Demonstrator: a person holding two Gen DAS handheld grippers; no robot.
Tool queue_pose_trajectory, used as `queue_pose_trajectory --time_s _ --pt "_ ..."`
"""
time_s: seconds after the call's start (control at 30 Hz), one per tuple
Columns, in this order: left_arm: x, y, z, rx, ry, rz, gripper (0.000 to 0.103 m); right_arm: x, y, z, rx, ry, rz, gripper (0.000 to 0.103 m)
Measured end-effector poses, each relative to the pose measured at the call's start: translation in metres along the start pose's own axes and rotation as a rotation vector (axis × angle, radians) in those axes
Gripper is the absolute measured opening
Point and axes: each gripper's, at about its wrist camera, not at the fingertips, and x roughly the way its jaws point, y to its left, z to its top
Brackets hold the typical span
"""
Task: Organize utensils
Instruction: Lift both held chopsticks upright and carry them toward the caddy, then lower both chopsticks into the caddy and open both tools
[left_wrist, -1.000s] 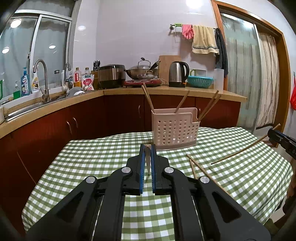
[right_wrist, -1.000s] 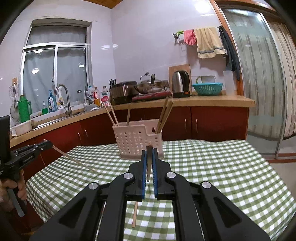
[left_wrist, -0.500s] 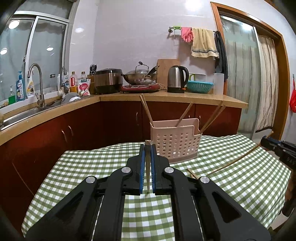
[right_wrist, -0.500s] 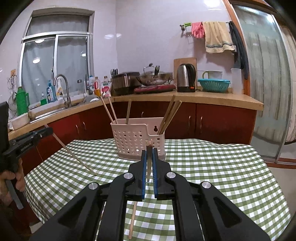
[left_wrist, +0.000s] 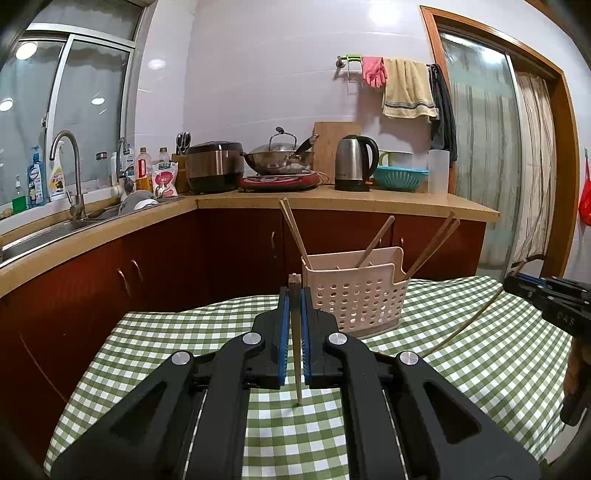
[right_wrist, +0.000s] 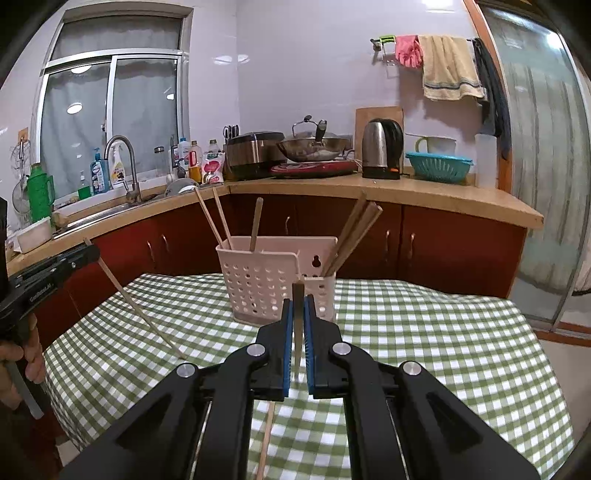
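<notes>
A white perforated utensil basket (left_wrist: 354, 295) stands on the green checked tablecloth (left_wrist: 177, 332) and holds several wooden chopsticks (left_wrist: 293, 229) leaning outward. My left gripper (left_wrist: 294, 295) is shut on one chopstick (left_wrist: 298, 384), held upright just left of the basket and nearer to me. In the right wrist view the basket (right_wrist: 258, 280) is straight ahead. My right gripper (right_wrist: 298, 306) is shut on another chopstick (right_wrist: 266, 432) that hangs down toward the cloth. Each gripper shows in the other's view: the right gripper (left_wrist: 550, 299) at the far right, the left gripper (right_wrist: 51, 269) at the far left.
A kitchen counter (left_wrist: 332, 203) with a rice cooker (left_wrist: 214, 166), wok, kettle (left_wrist: 354, 162) and teal colander runs behind the table. A sink with a tap (left_wrist: 70, 166) is at left, a glass door (left_wrist: 480, 166) at right. A person's hand (right_wrist: 22, 354) holds the left gripper's handle.
Both grippers have moved closer to the basket, which now looks larger in both views. Each stays shut on its chopstick.
</notes>
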Motion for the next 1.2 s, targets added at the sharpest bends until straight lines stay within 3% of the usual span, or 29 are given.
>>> queue_pose_trajectory --time_s 0.37,0.73,1.03,1.2 --pt "0.008 0.000 0.032 -0.017 -0.035 -0.058 0.006 -0.005 0.002 0.029 -0.016 -0.119 0.018 0.007" --pt "0.014 -0.023 0.111 0.057 -0.233 -0.073 0.006 -0.018 -0.012 0.095 -0.021 -0.297 0.020 0.007" --pt "0.060 -0.033 0.162 0.021 -0.326 -0.059 0.006 0.011 -0.023 0.119 -0.021 -0.324 0.015 0.007" --pt "0.091 -0.042 0.157 0.014 -0.327 -0.052 0.006 0.028 -0.026 0.117 -0.008 -0.312 0.026 0.006"
